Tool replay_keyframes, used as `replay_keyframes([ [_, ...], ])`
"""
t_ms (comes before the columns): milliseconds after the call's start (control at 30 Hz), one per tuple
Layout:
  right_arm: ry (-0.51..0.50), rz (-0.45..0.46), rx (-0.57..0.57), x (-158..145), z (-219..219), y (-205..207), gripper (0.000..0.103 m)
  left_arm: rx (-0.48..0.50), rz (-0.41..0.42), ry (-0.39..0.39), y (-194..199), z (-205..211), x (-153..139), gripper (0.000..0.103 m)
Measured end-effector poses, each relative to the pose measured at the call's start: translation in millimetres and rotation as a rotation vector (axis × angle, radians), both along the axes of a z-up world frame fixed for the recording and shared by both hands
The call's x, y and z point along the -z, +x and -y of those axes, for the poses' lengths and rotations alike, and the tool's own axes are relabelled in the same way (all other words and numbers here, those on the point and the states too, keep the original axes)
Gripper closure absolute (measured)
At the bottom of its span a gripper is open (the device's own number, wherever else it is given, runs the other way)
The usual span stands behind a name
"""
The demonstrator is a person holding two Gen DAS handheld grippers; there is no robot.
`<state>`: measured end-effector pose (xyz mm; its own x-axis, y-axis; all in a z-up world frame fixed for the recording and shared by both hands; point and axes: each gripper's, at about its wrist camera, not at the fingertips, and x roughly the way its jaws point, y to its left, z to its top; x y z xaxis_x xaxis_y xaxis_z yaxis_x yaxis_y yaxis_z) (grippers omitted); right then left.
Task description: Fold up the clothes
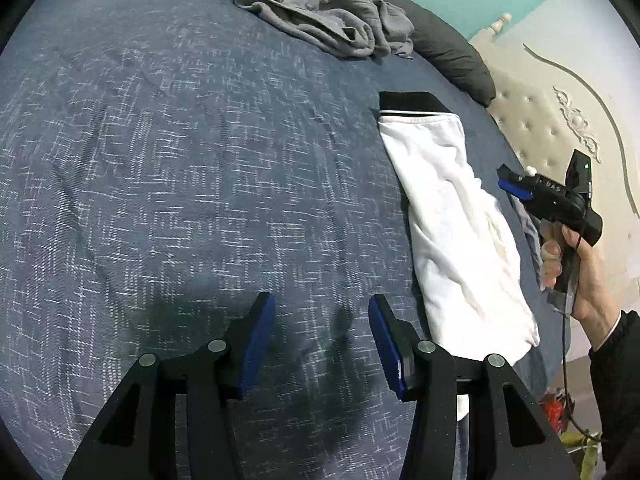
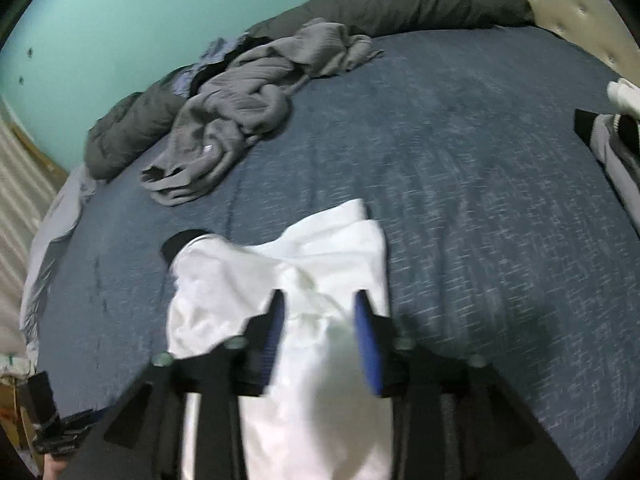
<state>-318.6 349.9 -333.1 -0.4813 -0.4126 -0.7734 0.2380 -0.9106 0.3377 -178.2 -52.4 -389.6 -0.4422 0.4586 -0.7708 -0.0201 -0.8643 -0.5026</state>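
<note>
A white garment point(image 1: 452, 220) with a black band at its far end lies folded into a long strip on the blue bedspread point(image 1: 180, 160). My left gripper point(image 1: 320, 308) hovers open over bare bedspread just left of the strip, holding nothing. A hand holds my right gripper point(image 1: 516, 186) above the strip's right side. In the right wrist view the right gripper point(image 2: 320, 304) stands open directly over the white garment point(image 2: 280, 272), its blue pads point(image 2: 366, 340) wide apart. A crumpled grey garment point(image 1: 320, 12) sits at the far side of the bed.
The grey garment point(image 2: 240, 108) lies beside dark pillows point(image 2: 400, 0) along the teal wall. A cream tufted headboard point(image 1: 552, 128) borders the bed. More striped clothing point(image 2: 612, 140) rests at the bed's right edge. Bedspread point(image 2: 480, 200) stretches between the garments.
</note>
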Motion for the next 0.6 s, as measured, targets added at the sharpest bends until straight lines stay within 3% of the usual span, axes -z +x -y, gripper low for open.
replay_keyframes([
  [133,0.061,0.037,-0.042,6.1,8.7,6.5,0.064,0.017,0.004,-0.004,2.0,-5.7,0.9,0.05],
  [300,0.021,0.066,-0.075,17.3,0.3,30.6,0.066,0.038,0.001,-0.006,4.9,-11.6,-0.8,0.05],
  [367,0.046,0.065,-0.12,21.2,1.7,39.1,0.1,0.049,0.0,-0.008,5.8,-15.4,-1.5,0.05],
  [467,0.105,0.048,-0.081,24.2,-6.9,40.8,0.101,0.065,0.0,-0.012,7.9,-21.5,-1.4,0.05],
  [600,0.104,0.049,0.029,24.3,-30.9,35.6,0.101,0.077,0.006,-0.013,8.9,-28.1,0.7,0.05],
])
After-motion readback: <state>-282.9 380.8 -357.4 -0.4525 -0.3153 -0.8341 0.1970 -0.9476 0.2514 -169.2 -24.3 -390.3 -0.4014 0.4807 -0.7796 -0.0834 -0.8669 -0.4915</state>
